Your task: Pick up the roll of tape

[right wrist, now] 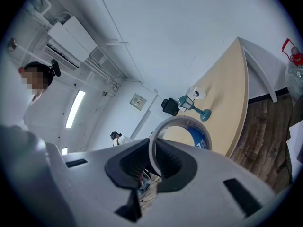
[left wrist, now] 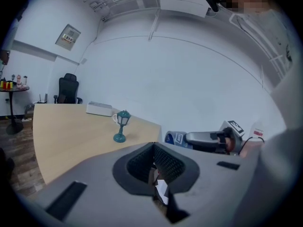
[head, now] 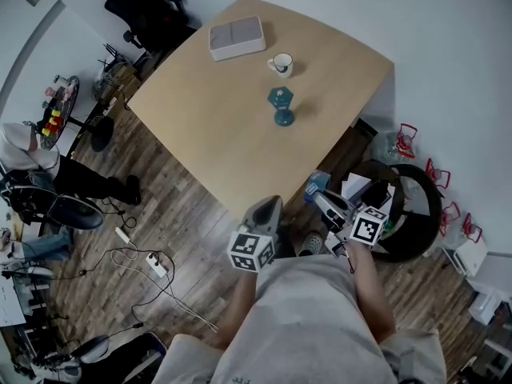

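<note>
Tape roll (right wrist: 199, 135) sat clamped by its wall in the right tongs (right wrist: 154, 160), clear only in the right gripper view; left tongs (left wrist: 155, 164) were closed, empty.

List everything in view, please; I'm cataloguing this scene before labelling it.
table: one, light wood, centre of the head view.
box: one, white, far end of the table.
mug: one, white, beside the box.
lantern ornament: one, teal, middle of the table.
office chair: one, black, beyond the table's far corner.
power strip: one, white, on the dark wood floor, left side.
roll of tape: one, blue inside, clamped by its wall in the right claw, beside the table's near edge.
left claw: one, grey, shut and empty.
right claw: one, grey, shut on the roll of tape.
</note>
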Available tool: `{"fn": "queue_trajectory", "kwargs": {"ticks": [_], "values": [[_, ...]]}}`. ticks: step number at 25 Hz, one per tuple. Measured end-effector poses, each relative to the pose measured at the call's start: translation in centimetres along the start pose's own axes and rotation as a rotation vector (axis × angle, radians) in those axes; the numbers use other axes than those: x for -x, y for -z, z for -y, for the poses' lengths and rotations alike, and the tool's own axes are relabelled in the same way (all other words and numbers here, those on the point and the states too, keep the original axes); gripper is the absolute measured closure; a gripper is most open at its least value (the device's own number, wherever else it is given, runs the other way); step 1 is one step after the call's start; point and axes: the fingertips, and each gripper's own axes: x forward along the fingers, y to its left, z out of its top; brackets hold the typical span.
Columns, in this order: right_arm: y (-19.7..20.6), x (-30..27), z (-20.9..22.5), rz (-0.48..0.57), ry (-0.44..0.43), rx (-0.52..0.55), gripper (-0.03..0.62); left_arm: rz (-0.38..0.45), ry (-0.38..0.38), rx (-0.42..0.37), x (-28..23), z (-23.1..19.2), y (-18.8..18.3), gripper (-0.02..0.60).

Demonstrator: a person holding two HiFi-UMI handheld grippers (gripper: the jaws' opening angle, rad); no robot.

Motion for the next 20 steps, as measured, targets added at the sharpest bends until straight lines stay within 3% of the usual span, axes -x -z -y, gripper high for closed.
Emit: {"fn": "queue_trajectory", "kwargs": {"ticks": [20], "values": [[0.36,-0.54,-0.7,-0.022,-0.032,0.008,0.549,-0.001,-0.002,-0.028,-0.13,-0.05,-0.1,0.577]]}}
